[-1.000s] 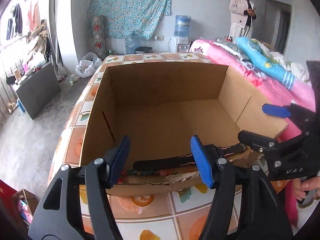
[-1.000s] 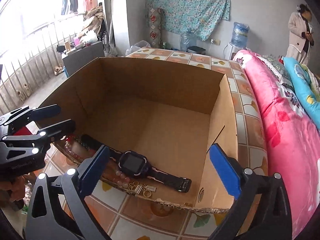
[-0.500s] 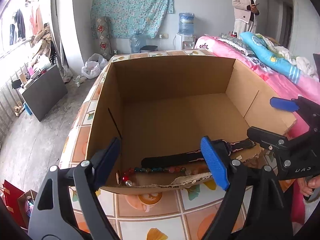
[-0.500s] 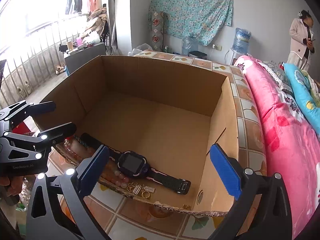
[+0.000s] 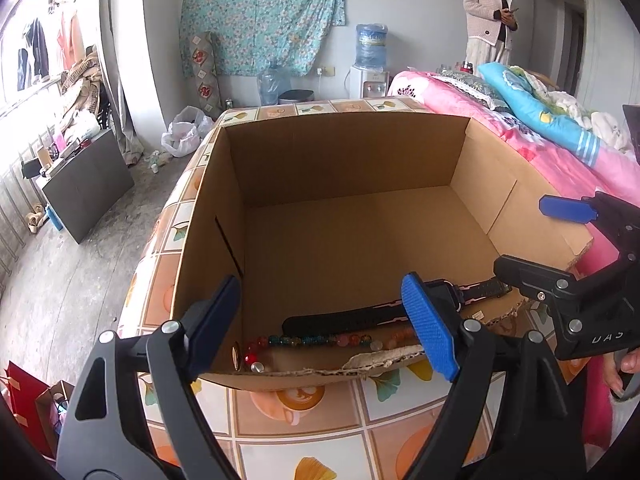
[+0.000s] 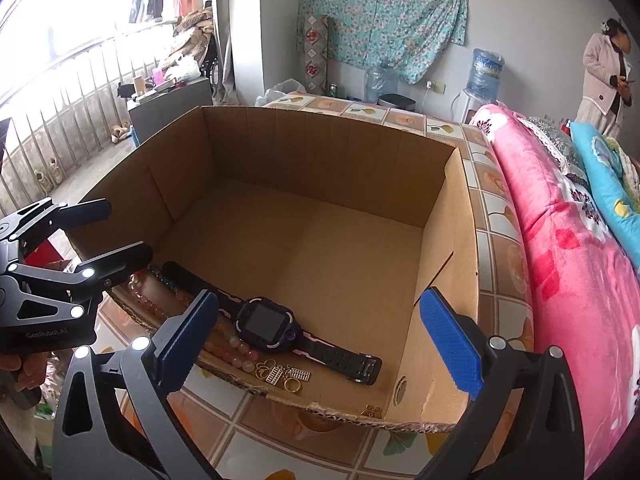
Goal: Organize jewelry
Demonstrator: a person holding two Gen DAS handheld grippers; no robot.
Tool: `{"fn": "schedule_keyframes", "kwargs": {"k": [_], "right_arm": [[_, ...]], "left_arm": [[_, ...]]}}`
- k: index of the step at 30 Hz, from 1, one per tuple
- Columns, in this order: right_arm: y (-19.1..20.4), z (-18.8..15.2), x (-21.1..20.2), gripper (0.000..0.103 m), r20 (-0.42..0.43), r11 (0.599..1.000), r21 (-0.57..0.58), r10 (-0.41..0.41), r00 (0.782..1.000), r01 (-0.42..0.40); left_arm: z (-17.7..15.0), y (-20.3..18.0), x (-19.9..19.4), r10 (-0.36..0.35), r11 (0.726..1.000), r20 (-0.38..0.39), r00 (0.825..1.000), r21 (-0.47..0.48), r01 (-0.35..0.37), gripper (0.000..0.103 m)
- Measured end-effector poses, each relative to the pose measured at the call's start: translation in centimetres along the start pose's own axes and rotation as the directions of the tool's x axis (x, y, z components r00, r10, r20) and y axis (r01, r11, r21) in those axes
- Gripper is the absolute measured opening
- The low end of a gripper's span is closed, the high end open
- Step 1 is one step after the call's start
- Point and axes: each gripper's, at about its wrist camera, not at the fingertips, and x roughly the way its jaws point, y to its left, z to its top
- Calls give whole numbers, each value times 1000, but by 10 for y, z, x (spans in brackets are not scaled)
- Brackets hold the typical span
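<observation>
An open cardboard box stands on the tiled table. Along its near wall lie a black smartwatch, a string of coloured beads and several small gold trinkets. My left gripper hovers open over the near rim, above the beads and the watch strap, with nothing between its pads. My right gripper is open wide over the near rim, above the watch, and holds nothing. Each gripper shows in the other's view: the left gripper and the right gripper.
A bed with pink bedding runs along the right of the table. A person stands at the far wall by a water dispenser. A dark cabinet and a railing stand to the left.
The left gripper's jaws have spread wider, and the beads now show in full on the box floor. The right gripper has kept still.
</observation>
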Motion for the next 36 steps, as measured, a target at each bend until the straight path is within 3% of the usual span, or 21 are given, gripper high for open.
{"fn": "schedule_keyframes", "kwargs": {"k": [36], "right_arm": [[1,3,2,98,-19,1000,1,-2,1000,2]], "left_arm": [[3,3,1,-8,1000,-7,1000,3,8,79]]}}
